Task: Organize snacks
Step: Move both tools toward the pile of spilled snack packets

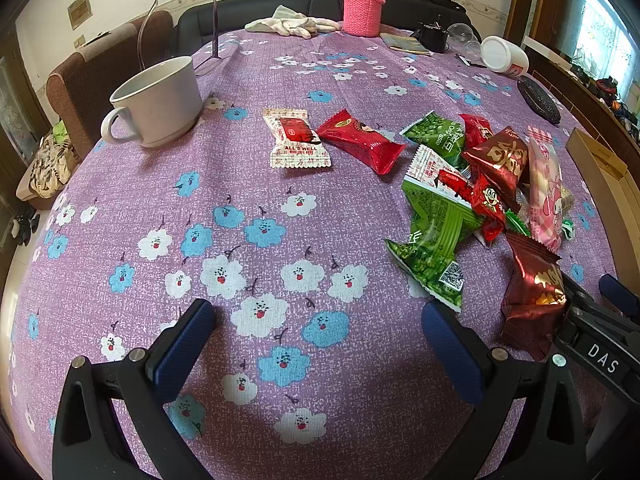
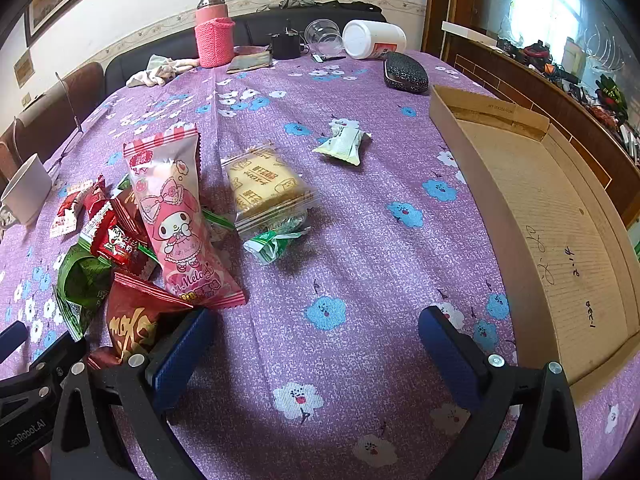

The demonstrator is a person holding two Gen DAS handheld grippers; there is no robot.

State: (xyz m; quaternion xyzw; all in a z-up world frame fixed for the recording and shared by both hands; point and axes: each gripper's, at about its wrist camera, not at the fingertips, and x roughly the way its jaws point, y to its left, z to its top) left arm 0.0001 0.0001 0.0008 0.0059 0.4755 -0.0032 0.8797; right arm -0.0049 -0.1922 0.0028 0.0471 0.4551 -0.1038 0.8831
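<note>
Both grippers sit low over a table with a purple floral tablecloth (image 1: 280, 80), neither holding anything. Left gripper (image 1: 318, 344) has its blue-padded fingers spread wide, only bare cloth between them. Right gripper (image 2: 316, 344) is likewise wide open over bare cloth; its left finger (image 2: 180, 356) sits just beside, maybe touching, a dark red foil packet (image 2: 136, 320), contact unclear. From the left wrist view that same dark red packet (image 1: 532, 304) is at the right edge, next to the other gripper's black frame. Snack pile lies mid-right of the left view: green pea packets (image 1: 436, 240), another green packet (image 1: 440, 132), a red-gold foil packet (image 1: 500, 160), small red candy wrapper (image 1: 488, 200), pink character-print bag (image 1: 544, 196) leaning on the heap. Two loose pieces apart from the pile: a white and red "ALL'S WELL" packet (image 1: 298, 140) touching a red wrapped snack (image 1: 360, 140). White mug (image 1: 160, 100) stands far left, well apart from the snacks. In the right view a clear biscuit packet (image 2: 268, 192) rests on a green and white wrapper (image 2: 272, 244), a pale green packet (image 2: 344, 144) lies alone further back, and an open cardboard box (image 2: 500, 216) sits at the right, nothing visible in it. Pink knit-sleeved bottle (image 2: 214, 36) stands at the far table edge.
</note>
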